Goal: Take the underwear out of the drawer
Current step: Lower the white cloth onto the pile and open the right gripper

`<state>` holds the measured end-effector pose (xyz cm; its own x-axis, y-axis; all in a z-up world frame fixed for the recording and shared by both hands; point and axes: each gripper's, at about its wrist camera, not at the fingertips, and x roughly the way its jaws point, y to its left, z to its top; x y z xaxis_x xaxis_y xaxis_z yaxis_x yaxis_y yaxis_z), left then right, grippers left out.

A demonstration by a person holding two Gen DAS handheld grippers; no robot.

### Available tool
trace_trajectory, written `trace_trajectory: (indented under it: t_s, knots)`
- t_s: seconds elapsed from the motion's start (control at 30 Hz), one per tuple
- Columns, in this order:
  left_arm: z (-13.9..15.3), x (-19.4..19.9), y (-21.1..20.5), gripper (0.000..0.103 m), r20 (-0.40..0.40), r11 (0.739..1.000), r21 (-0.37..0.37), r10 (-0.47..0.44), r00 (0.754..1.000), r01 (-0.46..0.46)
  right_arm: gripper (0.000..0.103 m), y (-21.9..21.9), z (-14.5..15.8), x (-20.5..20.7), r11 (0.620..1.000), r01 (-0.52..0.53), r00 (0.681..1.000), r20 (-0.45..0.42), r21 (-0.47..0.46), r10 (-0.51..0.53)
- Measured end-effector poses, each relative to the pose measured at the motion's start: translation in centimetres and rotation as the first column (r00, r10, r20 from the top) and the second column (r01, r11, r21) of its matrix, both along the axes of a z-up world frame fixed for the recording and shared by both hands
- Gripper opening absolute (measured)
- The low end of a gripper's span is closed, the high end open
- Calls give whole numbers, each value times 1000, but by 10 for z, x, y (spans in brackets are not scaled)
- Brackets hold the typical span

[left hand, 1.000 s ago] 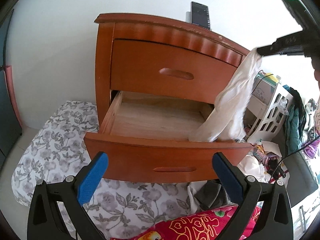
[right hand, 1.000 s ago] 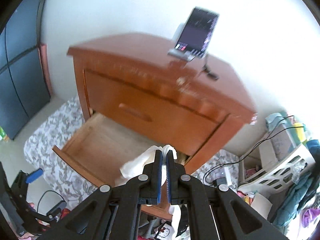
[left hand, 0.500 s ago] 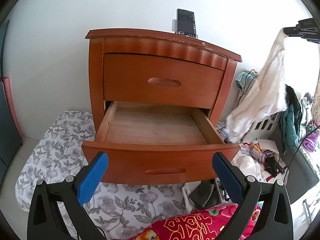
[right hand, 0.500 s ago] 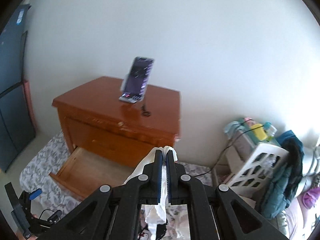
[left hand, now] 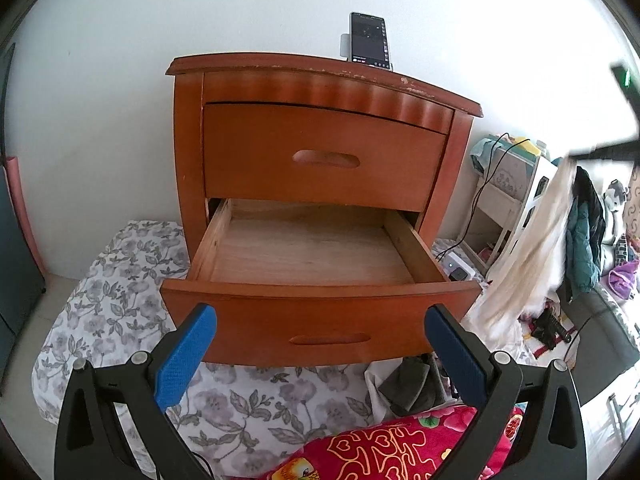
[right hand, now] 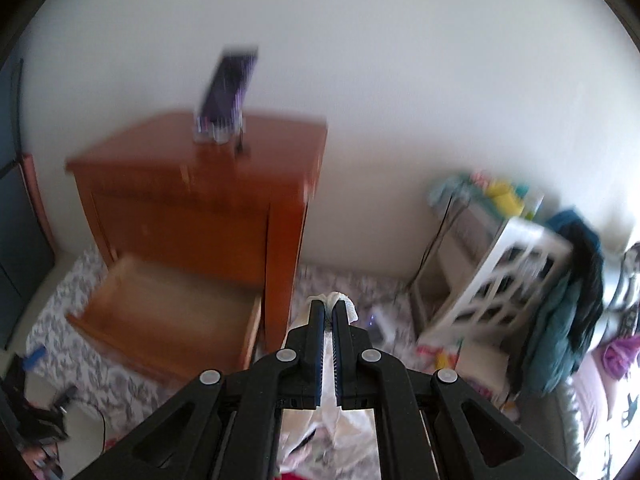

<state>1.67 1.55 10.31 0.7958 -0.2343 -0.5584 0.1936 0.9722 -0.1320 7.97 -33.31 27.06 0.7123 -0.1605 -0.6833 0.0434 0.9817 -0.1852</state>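
Hanging limp from the right gripper (right hand: 328,316), the underwear (left hand: 532,248) is a pale, thin piece of cloth, clear of the drawer (left hand: 312,248) and off at three o'clock in the left wrist view. In the right wrist view the jaws are pressed together on a bunched edge of it, a small tuft poking out past the tips at twelve o'clock and the rest trailing below the gripper.

It looks light and soft, with no stiffness at all, so it should sag and swing with any move; a pinch on a gathered fold, as here, seems the safest hold, since a single thin layer could slip out.

The drawer stands pulled out at the centre of the left wrist view and its wooden floor shows bare. The left gripper (left hand: 320,356) sits at six o'clock with its jaws spread wide and nothing between them, in front of the nightstand (left hand: 320,152). A phone (left hand: 368,40) stands on top at twelve o'clock.

Blur smears the right wrist view, so the cloth's shape and seams are hard to make out. The right gripper is cut off by the frame edge in the left wrist view.
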Motion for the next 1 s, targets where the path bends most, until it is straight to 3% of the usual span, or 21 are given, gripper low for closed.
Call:
trace_trajectory:
  t_s: [0.13, 0.27, 0.47, 0.67, 0.7, 0.77, 0.8, 0.93, 1.0]
  knots:
    - [-3, 2, 2, 103, -8, 1000, 1, 6, 1000, -6, 4, -11, -80, 13, 997, 25, 989, -144, 74, -14]
    - [-7, 5, 2, 103, -20, 1000, 7, 10, 1000, -10, 4, -20, -164, 22, 982, 83, 959, -281, 168, -33]
    - [-16, 11, 1, 103, -52, 1000, 15, 9, 999, -9, 6, -19, -251, 23, 961, 153, 906, -420, 230, -44]
    - [-27, 15, -2, 103, -88, 1000, 24, 14, 996, -12, 8, -16, -286, 17, 949, 188, 877, -479, 254, -45]
    - [-28, 15, -1, 103, -93, 1000, 25, 16, 996, -13, 14, -16, -285, 16, 948, 188, 877, -478, 256, -45]
    - [-31, 16, -3, 103, -104, 1000, 25, 18, 994, -15, 48, -16, -283, 12, 948, 194, 882, -468, 250, -57]
    - [-33, 17, -3, 103, -112, 1000, 24, 21, 993, -18, 54, -15, -282, 13, 950, 192, 886, -461, 245, -60]
    - [-43, 21, -4, 103, -150, 999, 15, 36, 988, -34, 58, -7, -272, 6, 956, 158, 903, -428, 246, -39]
    - [-51, 23, -3, 103, -179, 999, 6, 51, 983, -50, 68, -1, -266, 0, 955, 144, 914, -404, 258, -28]
